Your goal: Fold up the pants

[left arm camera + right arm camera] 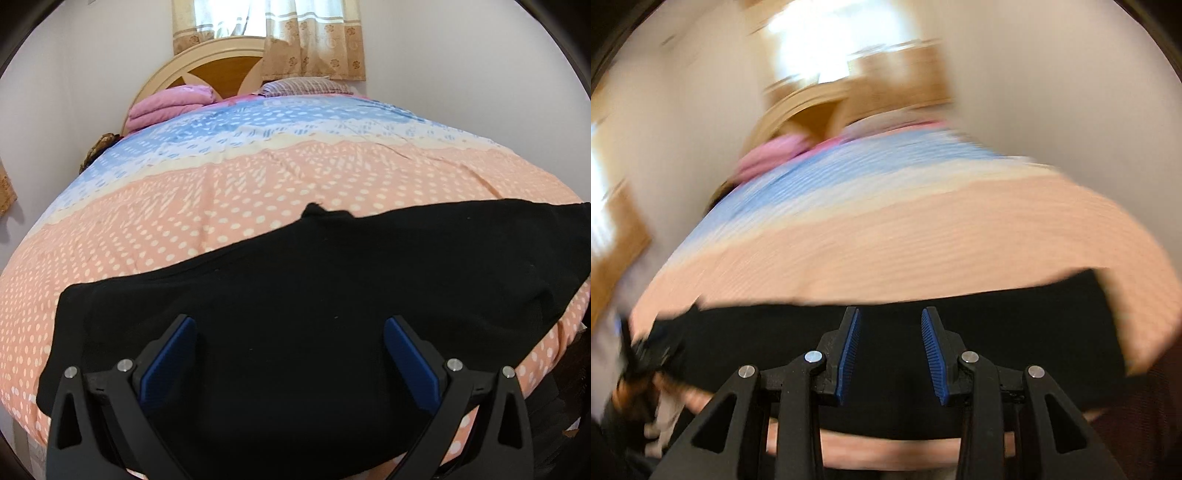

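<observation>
Black pants (314,277) lie flat across the near end of the bed, on the peach dotted cover (258,184). My left gripper (291,321) hovers over the pants with its blue pads (184,354) wide apart and nothing between them. The right wrist view is smeared by motion. There my right gripper (891,312) stands partly open above the same pants (1015,332), and the gap between its fingers holds nothing. At that view's lower left edge is a blurred dark shape (646,354) that I cannot identify.
A folded pink blanket (170,105) and a striped pillow (306,86) lie at the head of the bed, under a wooden headboard (218,66) and a curtained window (314,40). White walls close in on both sides. The bed's near edge runs just below the pants.
</observation>
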`<state>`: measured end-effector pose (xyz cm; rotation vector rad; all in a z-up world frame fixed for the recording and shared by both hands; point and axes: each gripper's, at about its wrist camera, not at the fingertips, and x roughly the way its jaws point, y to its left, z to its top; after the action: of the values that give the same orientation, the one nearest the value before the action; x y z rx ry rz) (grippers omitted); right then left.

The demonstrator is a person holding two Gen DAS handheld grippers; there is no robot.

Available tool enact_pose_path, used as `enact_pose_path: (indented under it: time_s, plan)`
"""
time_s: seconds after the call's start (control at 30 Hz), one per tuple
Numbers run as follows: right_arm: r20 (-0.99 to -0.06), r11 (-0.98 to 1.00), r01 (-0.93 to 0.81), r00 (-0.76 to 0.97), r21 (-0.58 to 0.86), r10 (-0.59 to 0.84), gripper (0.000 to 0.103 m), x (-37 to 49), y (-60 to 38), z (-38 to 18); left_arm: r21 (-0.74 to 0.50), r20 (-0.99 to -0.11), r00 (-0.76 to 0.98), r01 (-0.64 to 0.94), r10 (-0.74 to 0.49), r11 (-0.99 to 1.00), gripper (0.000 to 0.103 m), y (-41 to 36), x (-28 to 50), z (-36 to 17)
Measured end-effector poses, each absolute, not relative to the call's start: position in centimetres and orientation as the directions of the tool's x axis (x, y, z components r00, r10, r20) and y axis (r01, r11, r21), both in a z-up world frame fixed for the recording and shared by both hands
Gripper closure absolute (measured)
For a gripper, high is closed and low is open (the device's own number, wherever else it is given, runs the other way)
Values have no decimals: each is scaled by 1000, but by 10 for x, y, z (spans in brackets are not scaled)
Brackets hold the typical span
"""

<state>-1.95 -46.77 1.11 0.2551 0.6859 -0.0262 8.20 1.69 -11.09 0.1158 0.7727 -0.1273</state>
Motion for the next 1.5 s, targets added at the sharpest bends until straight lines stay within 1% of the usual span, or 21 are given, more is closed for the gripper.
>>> enact_pose_path:
  time_s: [0.13, 0.23, 0.4, 0.53, 0.7, 0.83, 0.9, 1.0, 1.1, 1.3, 1.37, 1.5]
  plan:
    - [-599, 928, 244, 800, 281, -29, 66, -39, -543, 15, 85, -707, 706, 130, -31, 988, 0, 18, 81, -117]
    - [-620, 906, 298, 783, 300, -52, 66, -42, -577, 10, 56, -711, 702, 112, -39, 992, 0, 22, 80, -120]
    - [-659, 888, 287, 752, 360, 24, 66, -42, -602, -9, 63, -706, 707, 105, -30, 993, 0, 20, 77, -121]
    - [-690, 898, 286, 723, 335, 28, 66, -35, -603, -26, 47, -704, 709, 103, -40, 994, 0, 23, 76, -123]
    - [-651, 922, 255, 759, 291, -4, 67, -29, -588, -32, 33, -703, 710, 103, -50, 994, 0, 24, 75, -124]
    - [-629, 925, 238, 777, 296, 1, 67, -24, -586, -38, 22, -702, 710, 100, -56, 995, 0, 26, 75, -125]
    - [-631, 924, 240, 776, 299, 2, 70, -24, -587, -38, 23, -702, 710, 102, -56, 995, 0, 26, 75, -124]
    - [-649, 923, 232, 761, 306, 23, 83, -23, -589, -36, 22, -702, 710, 101, -57, 995, 0, 26, 75, -124]
    - [-646, 918, 215, 761, 334, 56, 89, -20, -587, -36, 16, -703, 709, 102, -62, 995, 0, 26, 75, -124]
    - [-604, 906, 196, 793, 375, 78, 90, -29, -583, -21, 8, -702, 709, 107, -71, 994, 0, 28, 75, -124]
    - [-583, 894, 185, 807, 409, 99, 90, -33, -582, -12, 6, -702, 709, 106, -72, 994, 0, 28, 74, -125]
    - [-581, 875, 195, 806, 442, 113, 90, -36, -577, 0, 6, -702, 708, 107, -72, 994, 0, 28, 75, -125]
